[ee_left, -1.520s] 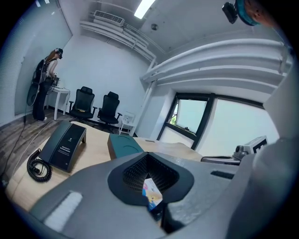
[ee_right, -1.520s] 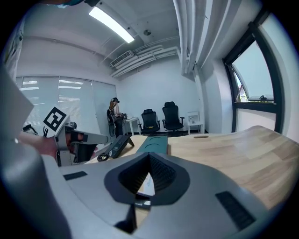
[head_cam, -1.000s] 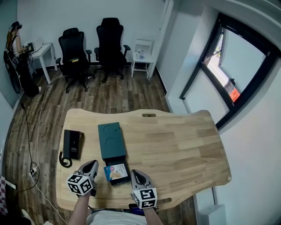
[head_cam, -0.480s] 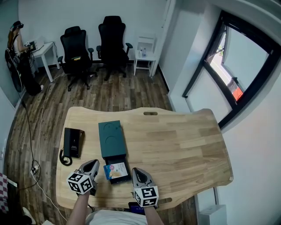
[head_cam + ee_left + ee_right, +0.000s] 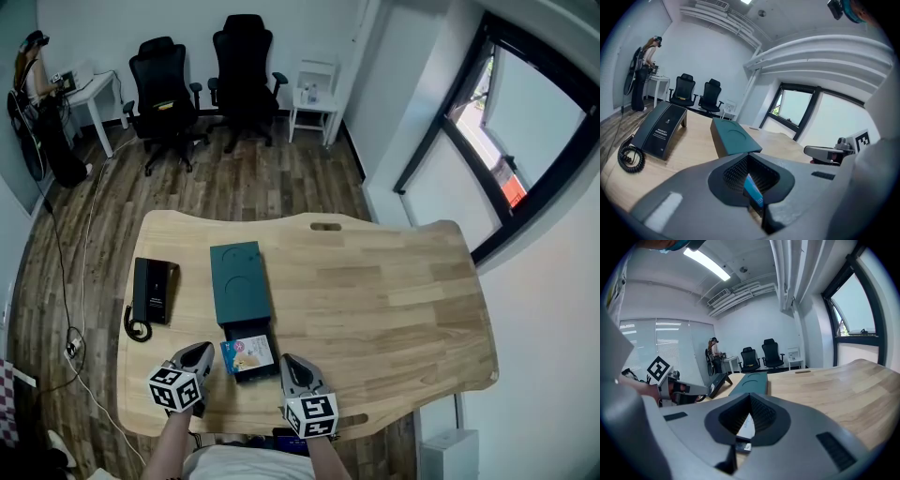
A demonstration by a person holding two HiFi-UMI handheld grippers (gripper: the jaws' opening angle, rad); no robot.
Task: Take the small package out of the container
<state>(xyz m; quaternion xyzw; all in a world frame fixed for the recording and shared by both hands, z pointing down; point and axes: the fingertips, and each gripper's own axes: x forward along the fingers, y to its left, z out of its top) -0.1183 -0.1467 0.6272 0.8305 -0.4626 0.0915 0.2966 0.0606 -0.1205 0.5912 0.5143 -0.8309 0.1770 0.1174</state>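
A dark teal box container lies on the wooden table, its black drawer pulled out toward me. In the drawer lies the small blue-and-white package, face up. My left gripper hovers just left of the drawer, shut and holding nothing. My right gripper sits just right of it, jaws also together and empty. The left gripper view shows a blue sliver of the package past its shut jaws, with the container beyond. In the right gripper view a white edge of the package shows.
A black desk phone with a coiled cord lies left of the container. The table's near edge runs just under both grippers. Two black office chairs and a white side table stand on the floor beyond.
Both grippers stay on either side of the open drawer. The head view has shifted a little, so the table and container sit slightly higher in the frame.
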